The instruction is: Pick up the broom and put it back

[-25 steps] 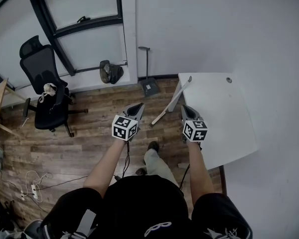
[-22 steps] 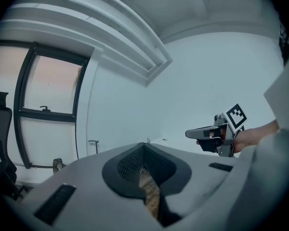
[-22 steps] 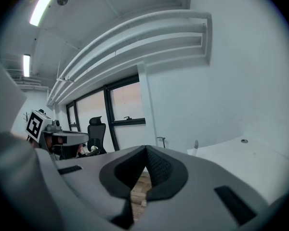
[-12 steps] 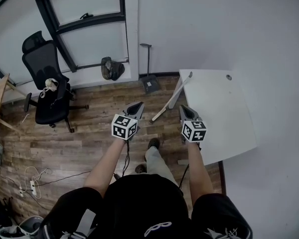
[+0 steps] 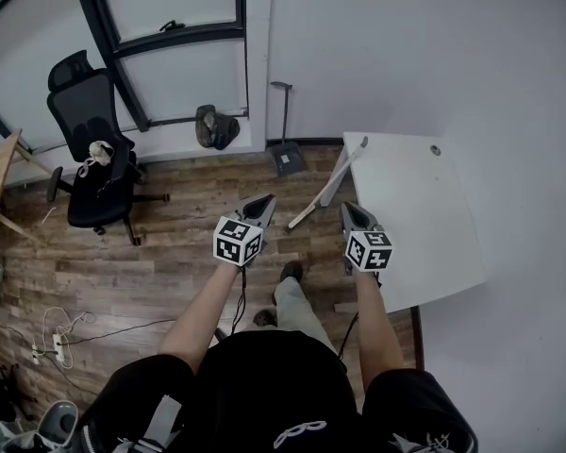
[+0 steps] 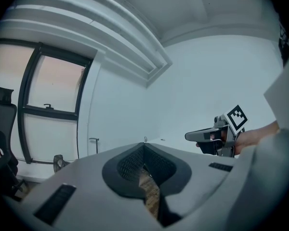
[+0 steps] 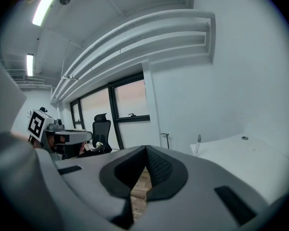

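Note:
The broom [image 5: 325,189] leans with its pale handle against the left edge of the white table [image 5: 415,215], its lower end on the wood floor. My left gripper [image 5: 267,198] hovers just left of the broom's lower end, shut and empty. On the other side of the handle, over the table's edge, my right gripper [image 5: 345,207] is also shut with nothing in it. In the left gripper view the jaws [image 6: 144,146] meet at the tips. The right gripper view shows its jaws [image 7: 145,148] closed, with the broom's handle tip [image 7: 198,139] ahead to the right.
A dustpan [image 5: 286,159] with an upright handle stands against the white wall behind the broom. A dark bag [image 5: 214,125] lies below the window. A black office chair [image 5: 96,168] stands at the left, and cables with a power strip [image 5: 47,343] lie on the floor.
Both grippers have drifted a little forward toward the broom and the wall. Their jaws stay closed and empty. The broom has not moved.

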### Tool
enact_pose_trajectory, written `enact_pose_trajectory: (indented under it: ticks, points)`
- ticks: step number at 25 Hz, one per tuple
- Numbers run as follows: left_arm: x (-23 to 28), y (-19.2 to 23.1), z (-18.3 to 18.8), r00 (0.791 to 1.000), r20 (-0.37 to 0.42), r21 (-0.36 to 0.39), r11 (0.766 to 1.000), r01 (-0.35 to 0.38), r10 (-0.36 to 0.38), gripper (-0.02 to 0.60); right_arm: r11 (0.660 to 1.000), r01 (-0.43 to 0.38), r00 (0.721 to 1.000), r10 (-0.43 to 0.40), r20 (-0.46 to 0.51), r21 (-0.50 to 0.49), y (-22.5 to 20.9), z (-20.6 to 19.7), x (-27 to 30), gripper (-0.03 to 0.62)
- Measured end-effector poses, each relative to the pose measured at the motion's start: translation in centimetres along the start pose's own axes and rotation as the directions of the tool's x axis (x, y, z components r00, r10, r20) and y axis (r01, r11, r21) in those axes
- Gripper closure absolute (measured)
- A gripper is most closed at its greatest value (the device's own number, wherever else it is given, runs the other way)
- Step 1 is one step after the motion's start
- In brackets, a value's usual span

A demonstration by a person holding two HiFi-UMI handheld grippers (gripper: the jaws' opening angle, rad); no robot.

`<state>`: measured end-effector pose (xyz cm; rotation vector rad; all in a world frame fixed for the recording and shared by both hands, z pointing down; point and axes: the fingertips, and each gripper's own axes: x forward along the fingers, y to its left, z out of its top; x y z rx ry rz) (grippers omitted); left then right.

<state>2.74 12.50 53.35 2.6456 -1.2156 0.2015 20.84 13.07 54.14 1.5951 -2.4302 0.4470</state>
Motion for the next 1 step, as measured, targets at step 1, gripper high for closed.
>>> enact_pose_trajectory:
  ticks: [1]
  points:
    - [-0.14, -0.07, 0.0, 1.0, 0.0, -0.001, 1.0, 0.0, 0.0, 0.563, 1.0, 0.0, 1.0, 0.0, -0.001, 0.001, 0.08, -0.01, -0.13, 0.569]
